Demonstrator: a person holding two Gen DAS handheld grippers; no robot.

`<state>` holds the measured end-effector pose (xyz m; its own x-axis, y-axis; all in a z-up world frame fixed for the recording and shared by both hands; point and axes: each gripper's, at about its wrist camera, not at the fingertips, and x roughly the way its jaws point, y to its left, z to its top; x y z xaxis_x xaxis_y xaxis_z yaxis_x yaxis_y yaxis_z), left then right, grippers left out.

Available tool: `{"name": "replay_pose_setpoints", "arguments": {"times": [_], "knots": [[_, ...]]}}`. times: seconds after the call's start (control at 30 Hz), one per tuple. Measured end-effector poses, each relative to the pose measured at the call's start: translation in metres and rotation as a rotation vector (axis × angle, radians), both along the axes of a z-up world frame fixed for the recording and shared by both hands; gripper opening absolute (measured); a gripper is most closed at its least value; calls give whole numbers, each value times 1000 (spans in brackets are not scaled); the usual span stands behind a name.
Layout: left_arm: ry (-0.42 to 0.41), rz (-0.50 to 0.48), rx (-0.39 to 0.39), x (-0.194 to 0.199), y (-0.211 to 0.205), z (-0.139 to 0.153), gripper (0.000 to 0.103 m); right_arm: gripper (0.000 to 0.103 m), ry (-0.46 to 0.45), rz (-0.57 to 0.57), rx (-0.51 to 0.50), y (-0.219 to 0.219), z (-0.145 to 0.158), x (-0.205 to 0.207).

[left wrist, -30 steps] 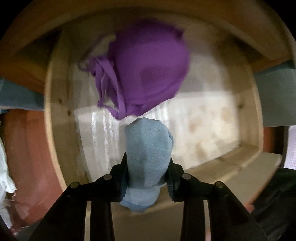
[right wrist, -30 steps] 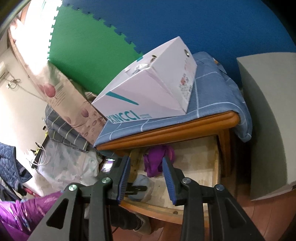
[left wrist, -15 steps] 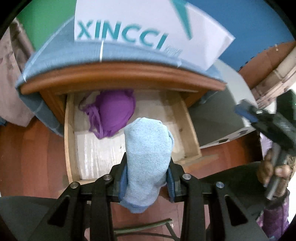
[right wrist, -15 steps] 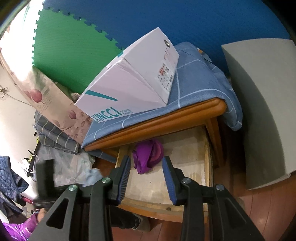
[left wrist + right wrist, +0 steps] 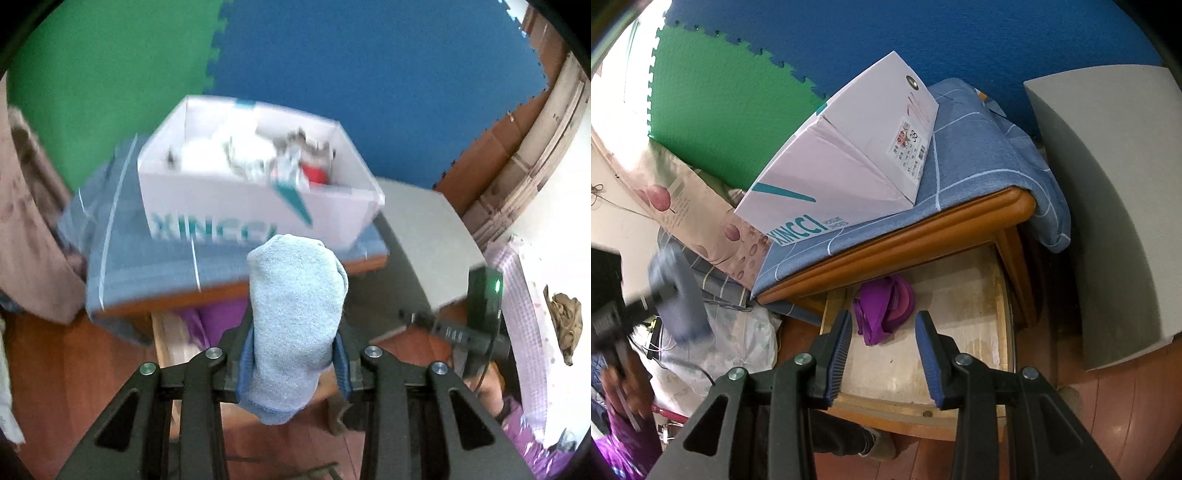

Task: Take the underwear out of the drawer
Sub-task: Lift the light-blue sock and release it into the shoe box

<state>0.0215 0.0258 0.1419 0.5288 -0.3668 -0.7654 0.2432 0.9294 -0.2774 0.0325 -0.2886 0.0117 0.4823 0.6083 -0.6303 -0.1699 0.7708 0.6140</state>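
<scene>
My left gripper (image 5: pixel 295 354) is shut on a rolled light-blue piece of underwear (image 5: pixel 295 314), held high above the open wooden drawer (image 5: pixel 1004 317). From the right wrist view the same bundle (image 5: pixel 679 299) shows blurred at the far left, clear of the drawer. A purple garment (image 5: pixel 882 310) lies at the back left of the drawer, and part of it (image 5: pixel 218 314) shows below the left fingers. My right gripper (image 5: pixel 884 332) hovers over the drawer's front edge, open, with nothing between its blue pads.
An open white XINCCI shoe box (image 5: pixel 258 177) full of small items stands on the blue checked cloth (image 5: pixel 979 147) covering the cabinet top. A grey panel (image 5: pixel 1108 184) leans to the right. Green and blue foam mats line the wall. Bedding is piled on the left.
My left gripper has risen out of the drawer with the light-blue underwear and now looks over the box top. The right gripper has hardly moved.
</scene>
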Motion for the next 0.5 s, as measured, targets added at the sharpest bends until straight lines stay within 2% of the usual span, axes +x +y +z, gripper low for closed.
{"name": "replay_pose_setpoints", "arguments": {"times": [0.23, 0.33, 0.5], "knots": [[-100, 32, 77, 59, -8, 43, 33, 36, 0, 5, 10, -1, 0, 1], [-104, 51, 93, 90, -13, 44, 33, 36, 1, 9, 11, 0, -1, 1], [-110, 91, 173, 143, -18, 31, 33, 36, 1, 21, 10, 2, 0, 0]]}}
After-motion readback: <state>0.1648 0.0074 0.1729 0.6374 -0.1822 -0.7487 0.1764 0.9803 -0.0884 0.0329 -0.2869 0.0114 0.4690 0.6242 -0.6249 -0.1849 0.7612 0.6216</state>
